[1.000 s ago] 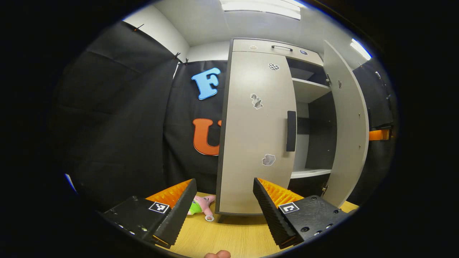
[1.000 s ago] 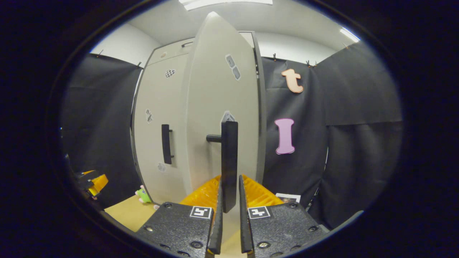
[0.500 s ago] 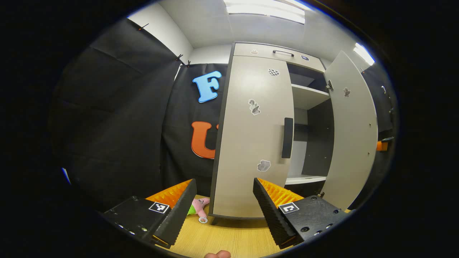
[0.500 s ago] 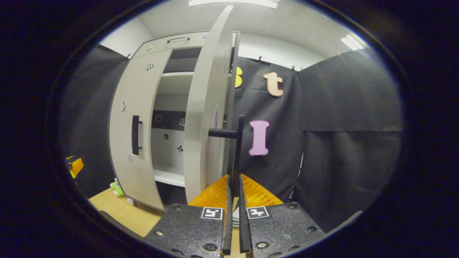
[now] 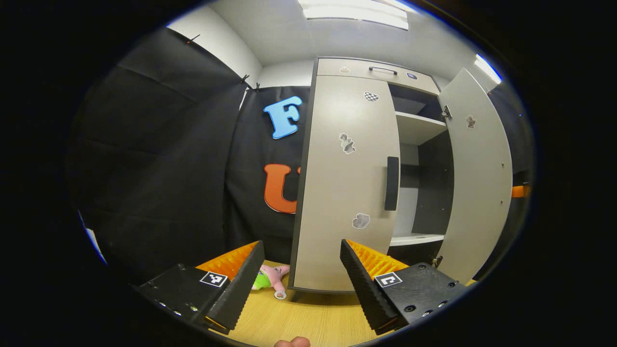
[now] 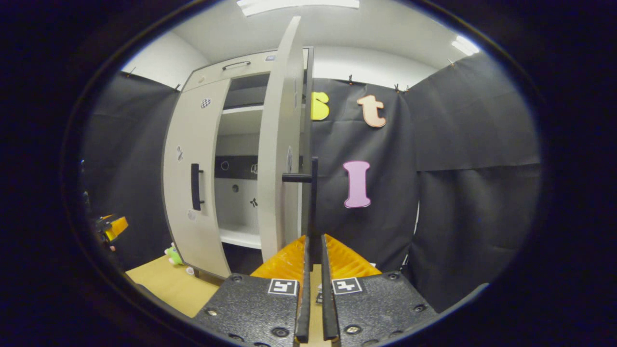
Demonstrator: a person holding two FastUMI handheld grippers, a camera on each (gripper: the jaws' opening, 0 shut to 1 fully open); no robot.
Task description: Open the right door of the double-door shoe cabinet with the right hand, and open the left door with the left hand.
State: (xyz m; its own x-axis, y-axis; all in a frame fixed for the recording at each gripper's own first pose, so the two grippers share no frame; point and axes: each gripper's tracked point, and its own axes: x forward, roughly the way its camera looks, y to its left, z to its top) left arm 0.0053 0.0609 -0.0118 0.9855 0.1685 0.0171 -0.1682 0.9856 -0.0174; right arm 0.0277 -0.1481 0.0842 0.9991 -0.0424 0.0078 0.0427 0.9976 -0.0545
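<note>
The grey shoe cabinet (image 5: 371,72) stands ahead. Its left door (image 5: 344,188) is closed, with a dark vertical handle (image 5: 392,183) at its right edge. My left gripper (image 5: 301,250) is open and hangs well short of that door, holding nothing. The right door (image 5: 477,178) stands swung wide open, showing shelves (image 5: 417,127) inside. In the right gripper view that right door (image 6: 279,159) is seen edge-on, and my right gripper (image 6: 314,238) is shut on its handle (image 6: 314,202), whose bar runs down between the fingers. The left gripper (image 6: 113,226) shows far off at the left edge.
A small pink and green plush toy (image 5: 270,278) lies on the wooden floor (image 5: 308,318) by the cabinet's left foot. Black cloth walls (image 5: 168,159) close in the booth on both sides. A fingertip (image 5: 292,342) peeks in at the bottom edge.
The right door has swung from partly open to wide open, pulled by my right gripper on its handle. My left gripper has stayed open and nearly still.
</note>
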